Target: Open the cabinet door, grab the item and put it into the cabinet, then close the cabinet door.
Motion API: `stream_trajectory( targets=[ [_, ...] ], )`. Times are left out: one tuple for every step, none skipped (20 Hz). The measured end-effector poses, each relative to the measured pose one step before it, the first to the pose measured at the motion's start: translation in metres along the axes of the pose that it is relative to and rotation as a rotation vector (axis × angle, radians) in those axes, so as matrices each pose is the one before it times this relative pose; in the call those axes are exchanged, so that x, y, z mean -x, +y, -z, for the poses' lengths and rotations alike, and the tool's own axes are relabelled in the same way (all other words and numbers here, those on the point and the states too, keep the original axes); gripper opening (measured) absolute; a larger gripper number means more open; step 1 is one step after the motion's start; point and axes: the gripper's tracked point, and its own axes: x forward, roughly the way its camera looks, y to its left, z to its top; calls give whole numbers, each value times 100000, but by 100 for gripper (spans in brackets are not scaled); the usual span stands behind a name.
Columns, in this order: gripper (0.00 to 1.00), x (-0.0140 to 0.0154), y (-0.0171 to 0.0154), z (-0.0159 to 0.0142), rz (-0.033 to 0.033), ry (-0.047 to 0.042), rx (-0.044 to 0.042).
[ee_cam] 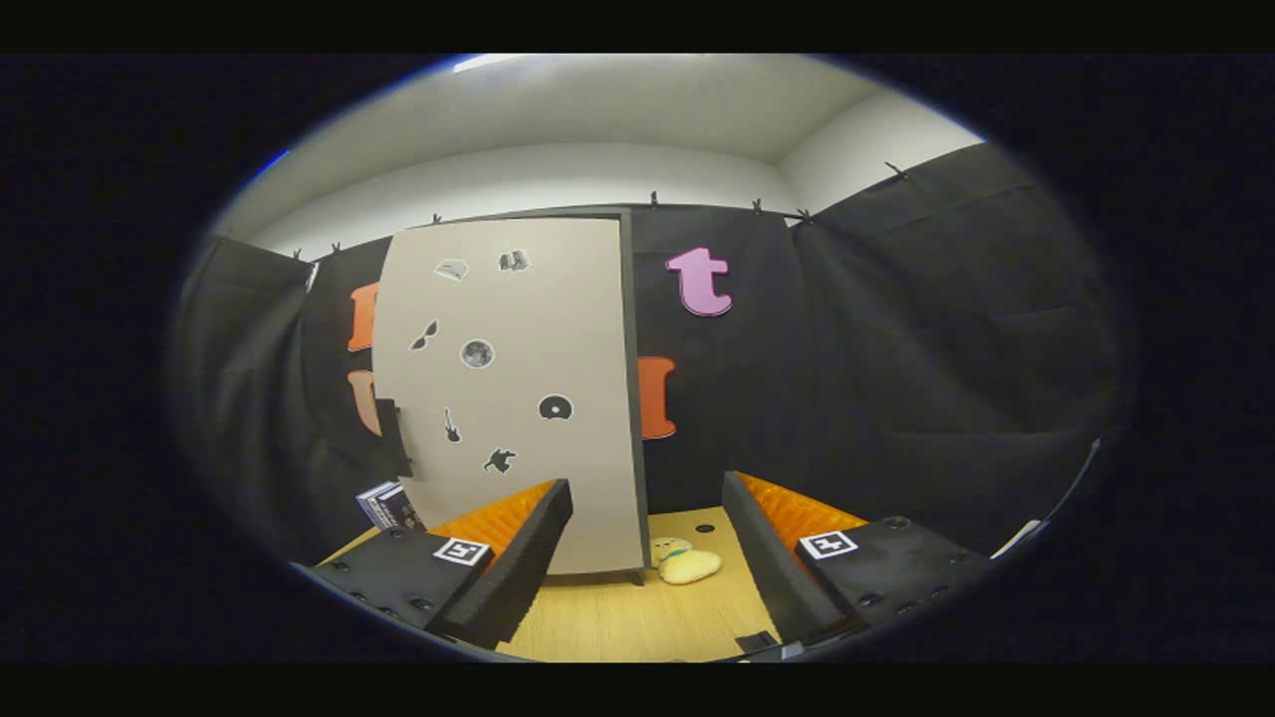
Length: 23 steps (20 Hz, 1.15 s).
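- Your gripper [647, 558] hangs over the wooden table [637, 622] with its fingers spread wide and nothing between them.
- The cabinet [513, 388] stands beyond the fingers, a little toward the left one. Its pale door [538, 329], dotted with small dark stickers, faces you and looks flat against the dark frame; I cannot tell for sure whether it is fully latched.
- A dark handle [393, 438] sits on the door's left edge, above and beyond your left fingertip.
- The item, a small yellowish soft toy [687, 564], lies on the table just beside the cabinet's lower right corner, ahead of the gap between the fingers and nearer the right one. Its long axis runs roughly across your view, side to side.
- So handle and toy lie to opposite sides of your centre line: the handle left and high, the toy slightly right and low.
- A stack of dark books [388, 506] rests left of the cabinet's base.
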Motion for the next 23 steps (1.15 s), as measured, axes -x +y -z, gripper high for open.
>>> stream_trajectory(
  targets=[
    [97, 23, -82, -39, -409, 37, -281],
    [97, 78, -110, -43, -359, -133, -72],
    [98, 67, -12, -51, -316, -201, 115],
    [97, 51, 53, -61, -503, -220, 174],
    [97, 74, 84, 24, -423, -55, 196],
    [97, 155, -9, 9, -561, -64, 139],
    [97, 21, 64, 32, -328, 1, 72],
    [97, 81, -54, 31, -145, 97, -39],
    [97, 102, -73, 90, 22, 252, -154],
    [97, 88, -139, 103, -5, 194, -231],
    [97, 38, -97, 13, 116, 177, -191],
    [97, 85, -109, -28, -134, 110, -87],
    [97, 91, -152, -77, 91, -65, 32],
    [97, 161, -240, -60, 189, -298, 105],
    [97, 158, -193, -57, 399, -205, 205],
    [97, 122, -216, -59, 299, 22, 234],
    [97, 101, -182, 39, 343, 61, 127],
    [97, 146, -315, -79, 229, 84, -70],
    [97, 57, -276, 38, 395, 146, -162],
    [97, -18, -275, -26, 289, 107, -214],
    [97, 65, -262, -33, 425, 107, -187],
    [97, 37, -258, 40, 331, 178, -193],
    [97, 34, -200, -14, 270, 136, -203]
  ],
)
